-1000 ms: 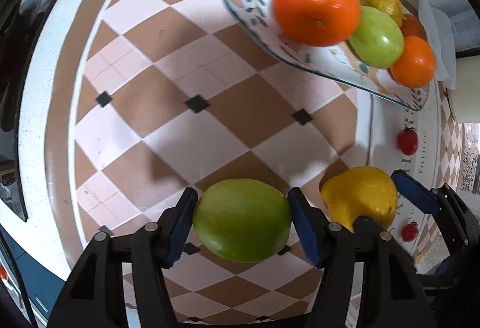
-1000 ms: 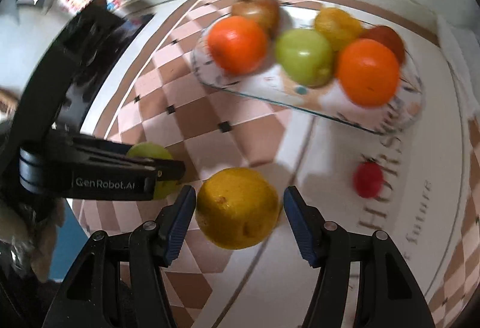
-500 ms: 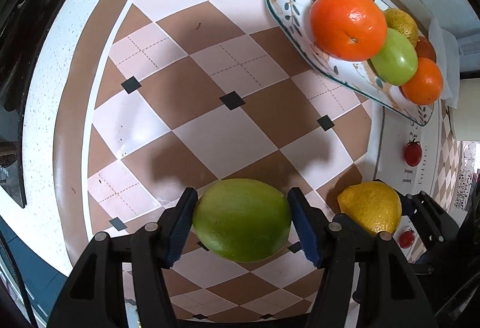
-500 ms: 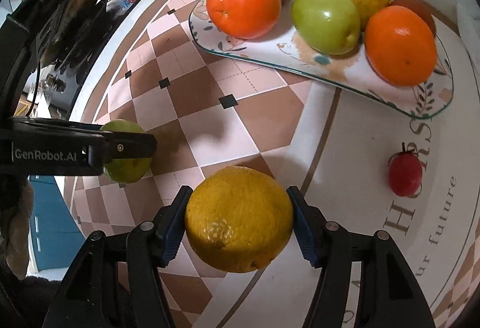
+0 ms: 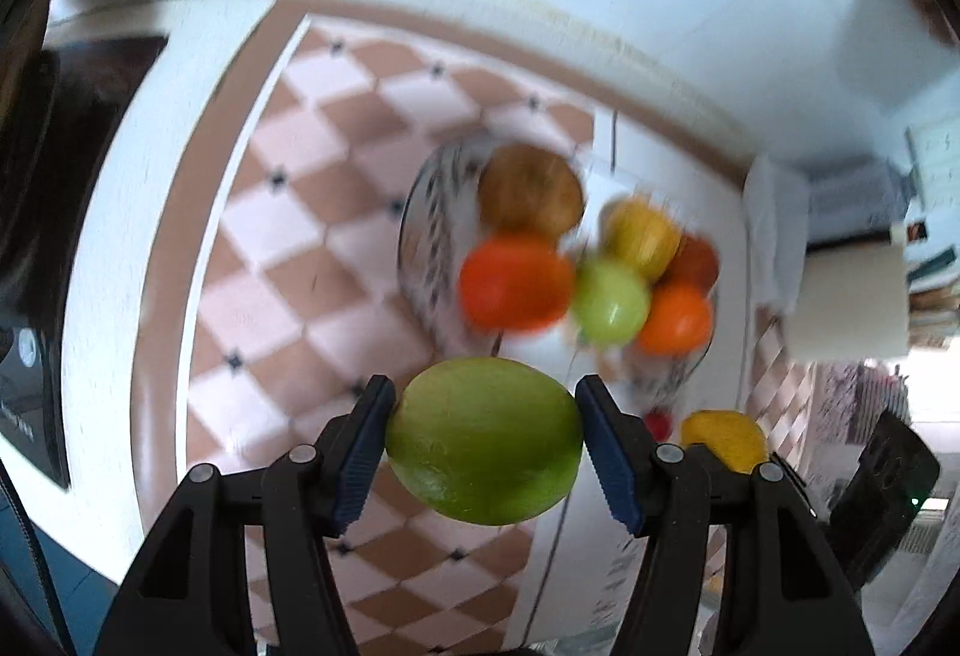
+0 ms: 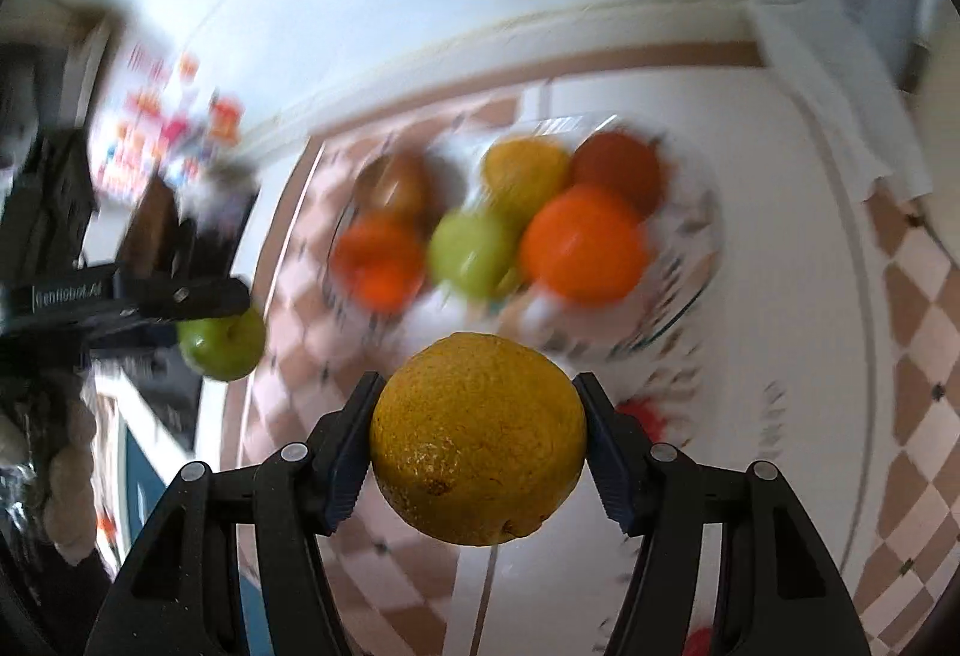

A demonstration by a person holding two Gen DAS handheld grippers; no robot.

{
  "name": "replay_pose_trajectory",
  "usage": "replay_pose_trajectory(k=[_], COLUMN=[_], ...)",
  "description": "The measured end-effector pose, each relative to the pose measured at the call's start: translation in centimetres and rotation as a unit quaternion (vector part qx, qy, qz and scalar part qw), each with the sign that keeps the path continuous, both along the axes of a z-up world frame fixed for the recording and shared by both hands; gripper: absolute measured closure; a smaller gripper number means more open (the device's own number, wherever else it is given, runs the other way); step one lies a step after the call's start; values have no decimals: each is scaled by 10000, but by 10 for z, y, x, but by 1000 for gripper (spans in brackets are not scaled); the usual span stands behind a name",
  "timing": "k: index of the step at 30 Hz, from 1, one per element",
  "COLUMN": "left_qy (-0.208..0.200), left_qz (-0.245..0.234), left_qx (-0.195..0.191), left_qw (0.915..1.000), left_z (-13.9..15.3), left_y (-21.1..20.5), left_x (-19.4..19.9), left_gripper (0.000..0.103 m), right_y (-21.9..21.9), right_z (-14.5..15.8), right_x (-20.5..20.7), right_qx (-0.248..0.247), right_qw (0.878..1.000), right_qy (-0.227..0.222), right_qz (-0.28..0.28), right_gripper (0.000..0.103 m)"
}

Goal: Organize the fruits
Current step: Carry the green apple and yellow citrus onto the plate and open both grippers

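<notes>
Left wrist view: left tool clamps a green apple, right tool grips a yellow lemon, both aloft, fruit plate ahead holding six, cherry tomato left below.

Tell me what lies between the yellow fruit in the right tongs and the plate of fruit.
In the right wrist view, only bare checkered tabletop separates the yellow fruit from the plate; a small red fruit sits off to the side.
</notes>
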State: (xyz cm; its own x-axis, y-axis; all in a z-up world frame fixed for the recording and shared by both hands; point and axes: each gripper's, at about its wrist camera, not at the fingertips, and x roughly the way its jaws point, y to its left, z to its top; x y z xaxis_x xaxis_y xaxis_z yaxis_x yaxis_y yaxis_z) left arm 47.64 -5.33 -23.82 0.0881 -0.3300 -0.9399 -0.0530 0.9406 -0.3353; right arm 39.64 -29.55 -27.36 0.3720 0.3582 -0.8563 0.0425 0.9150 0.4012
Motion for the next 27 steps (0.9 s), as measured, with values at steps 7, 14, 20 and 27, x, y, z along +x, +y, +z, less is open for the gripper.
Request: replay_pose_trajectory(k=[7,14,20,27], left_qy=[52,443,603,742], left_qz=[233,372,374,388], left_qx=[110,21,37,87], left_qw=[9997,9983,9975,9965], left_z=[-12,-49,-70,-77], left_y=[2,4,0,3], left_x=[69,98,100,94], left_gripper=[43,43,43,42], right_y=[-57,-75,-76,-82], right_z=[-7,-41,-52,-57], right_x=[49,76,85,90], right_qx=[-339,-551,-599,-334], right_qw=[9978,9955,9949,9949], right_qy=[125,531,615,716], right_qz=[-565,-550,-529,-629], right_gripper=[38,38,38,37])
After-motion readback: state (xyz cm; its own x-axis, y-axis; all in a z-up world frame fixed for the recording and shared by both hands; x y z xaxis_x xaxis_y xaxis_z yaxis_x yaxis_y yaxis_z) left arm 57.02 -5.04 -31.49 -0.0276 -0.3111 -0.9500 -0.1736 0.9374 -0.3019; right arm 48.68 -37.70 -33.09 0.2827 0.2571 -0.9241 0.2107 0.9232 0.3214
